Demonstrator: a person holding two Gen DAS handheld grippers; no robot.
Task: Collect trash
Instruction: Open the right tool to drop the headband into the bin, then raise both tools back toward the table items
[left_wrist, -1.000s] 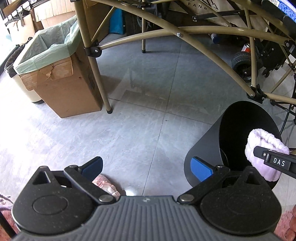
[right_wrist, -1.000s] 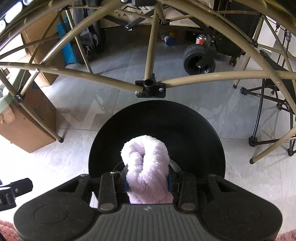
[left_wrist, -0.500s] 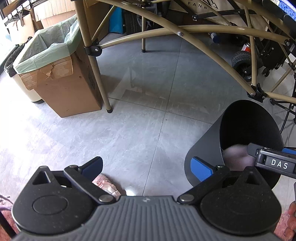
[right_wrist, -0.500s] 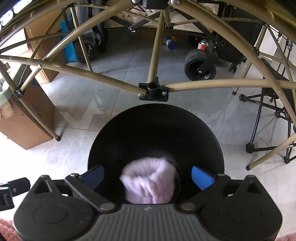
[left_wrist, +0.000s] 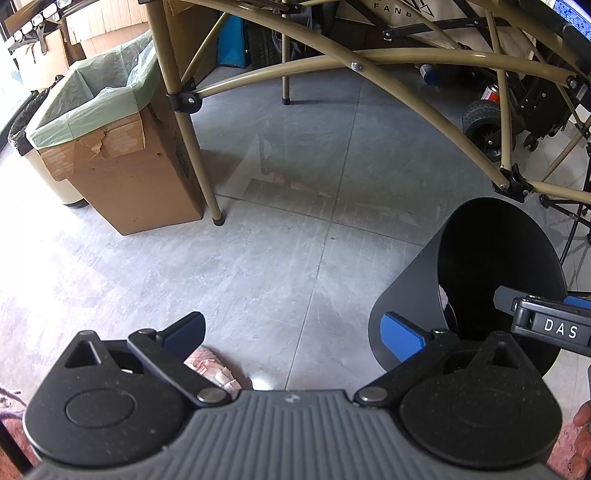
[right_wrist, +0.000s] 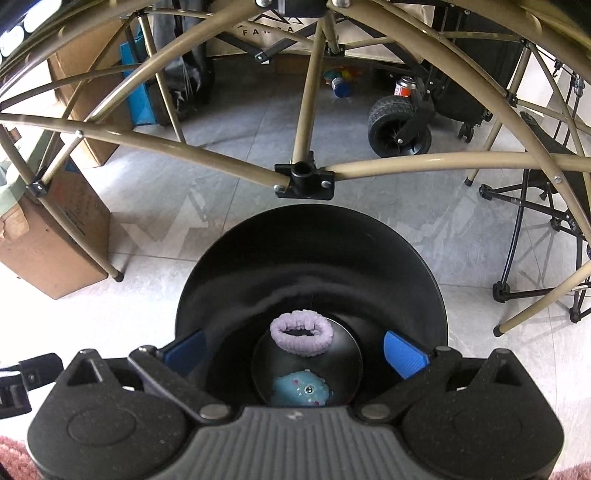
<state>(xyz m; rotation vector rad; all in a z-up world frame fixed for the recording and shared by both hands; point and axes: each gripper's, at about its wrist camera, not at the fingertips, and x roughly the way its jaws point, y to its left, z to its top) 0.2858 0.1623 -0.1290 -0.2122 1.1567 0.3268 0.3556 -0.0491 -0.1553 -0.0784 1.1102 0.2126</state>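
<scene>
- The right gripper (right_wrist: 295, 352) is held spread wide and empty above the black bin (right_wrist: 424, 295).
- A lilac fluffy ring (right_wrist: 301, 333) is seen on the bin floor, at 12 o'clock of a teal item (right_wrist: 300, 393).
- The left gripper (left_wrist: 293, 332) is likewise held apart, with nothing gripped.

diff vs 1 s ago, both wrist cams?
The right gripper opened and let go of the lilac fluffy item, which dropped to the bottom of the black bin, beside a teal toy. The left gripper stayed open and empty; bin, cardboard box and frame did not move.
</scene>
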